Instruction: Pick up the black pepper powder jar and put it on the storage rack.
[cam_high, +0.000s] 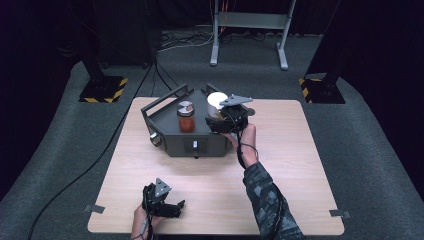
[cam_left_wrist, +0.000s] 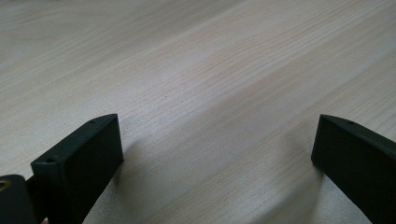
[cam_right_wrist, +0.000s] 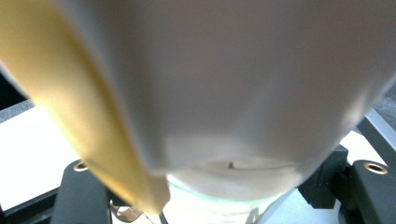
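High view: at frame centre the right gripper (cam_high: 226, 119) has its fingers clamped on a white-lidded jar (cam_high: 217, 102) over the dark tray (cam_high: 172, 141), beside a red-filled jar (cam_high: 186, 118). At the lower left, the left gripper (cam_high: 167, 206) rests on the tabletop (cam_high: 300, 165).

Left gripper view: fingers (cam_left_wrist: 81, 161) spread wide, nothing between them.

Right gripper view: the white-lidded jar (cam_right_wrist: 243, 84) looms close, blurred.

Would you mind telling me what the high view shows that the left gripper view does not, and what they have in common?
High view alone: the dark tray holding a red-filled jar, and the right gripper shut on a white-lidded container at the tray's right end. Left gripper view alone: close wood grain between its open, empty jaws. Shared: the left gripper and the light wooden table.
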